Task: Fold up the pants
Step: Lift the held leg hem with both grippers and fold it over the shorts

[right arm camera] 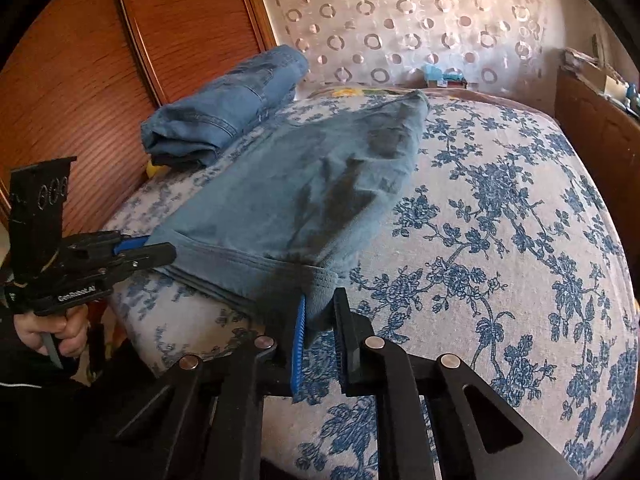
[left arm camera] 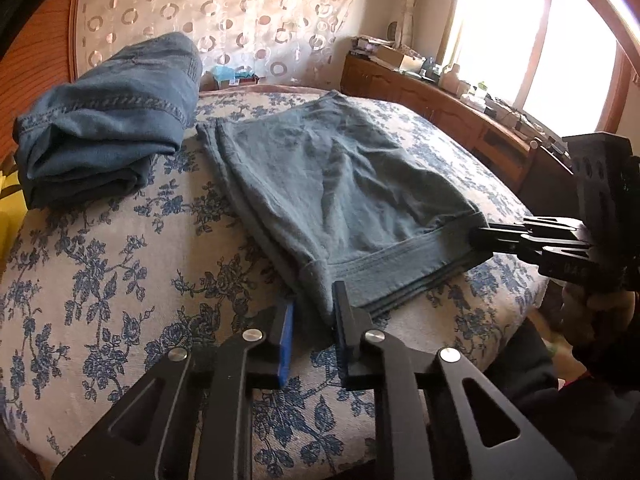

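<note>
At the near edge of the bed (left arm camera: 120,264), my left gripper (left arm camera: 314,320) is clamped on one near corner of the grey-blue pants (left arm camera: 328,176), cloth pinched between the blue pads. My right gripper (right arm camera: 320,324) is clamped the same way on the other near corner, where the banded edge bunches between its jaws. I judge this the grasp step of a fold: both corners of the near edge are taken, nothing is lifted yet. The next move calls for raising both corners together, keeping the edge taut and level, and carrying it away from me to lay it over the far end.

The pants lie flat on the floral cover, already doubled into a shorter shape. Their long axis runs from the banded edge at my grippers away towards the curtain (left arm camera: 224,12), narrowing at the far end. Beyond them, to the left, a folded pair of jeans (left arm camera: 108,120) sits apart, near the wooden panel (right arm camera: 80,60).
</note>
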A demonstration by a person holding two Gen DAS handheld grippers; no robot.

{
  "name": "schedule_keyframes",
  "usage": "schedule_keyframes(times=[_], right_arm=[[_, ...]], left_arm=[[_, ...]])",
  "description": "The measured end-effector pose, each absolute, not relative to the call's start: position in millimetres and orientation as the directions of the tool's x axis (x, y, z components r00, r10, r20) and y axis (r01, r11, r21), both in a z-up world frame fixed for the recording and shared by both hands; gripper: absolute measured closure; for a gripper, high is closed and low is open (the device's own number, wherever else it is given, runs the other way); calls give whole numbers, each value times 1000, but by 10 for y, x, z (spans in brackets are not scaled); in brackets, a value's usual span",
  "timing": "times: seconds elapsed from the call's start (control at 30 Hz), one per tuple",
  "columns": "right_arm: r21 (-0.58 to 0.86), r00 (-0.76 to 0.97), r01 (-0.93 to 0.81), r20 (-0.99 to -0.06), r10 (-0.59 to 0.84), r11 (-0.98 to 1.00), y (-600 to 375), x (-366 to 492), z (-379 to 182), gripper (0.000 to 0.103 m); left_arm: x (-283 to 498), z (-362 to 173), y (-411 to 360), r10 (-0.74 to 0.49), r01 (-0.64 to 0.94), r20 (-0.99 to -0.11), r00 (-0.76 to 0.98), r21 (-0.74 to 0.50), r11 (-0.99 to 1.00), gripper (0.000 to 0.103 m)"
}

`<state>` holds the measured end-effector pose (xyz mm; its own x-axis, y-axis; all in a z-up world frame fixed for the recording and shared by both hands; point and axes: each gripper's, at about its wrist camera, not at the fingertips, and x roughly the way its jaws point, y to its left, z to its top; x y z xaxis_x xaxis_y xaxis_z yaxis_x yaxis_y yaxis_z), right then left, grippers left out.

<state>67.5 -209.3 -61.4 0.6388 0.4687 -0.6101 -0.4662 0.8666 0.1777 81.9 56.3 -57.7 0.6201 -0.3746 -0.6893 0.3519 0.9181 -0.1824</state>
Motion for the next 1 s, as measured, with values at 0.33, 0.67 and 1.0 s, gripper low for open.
schedule_keyframes(times=[0.33,0.67,1.0], right_arm=[[190,654,-490,-565,503,851,-2225,422,-348,92],[172,683,-501,-524,509,848,-2253,426,-134,92],[154,711,-476,-512,482,866,-2105,964,-84,92]], left_arm=[[656,-197,638,-405,379,-626,667,-184,907,88],[786,-101,601,-401,385,-601,691,-164,908,89],[1325,-181,640,-357,339,-607,710,-150,929,89]])
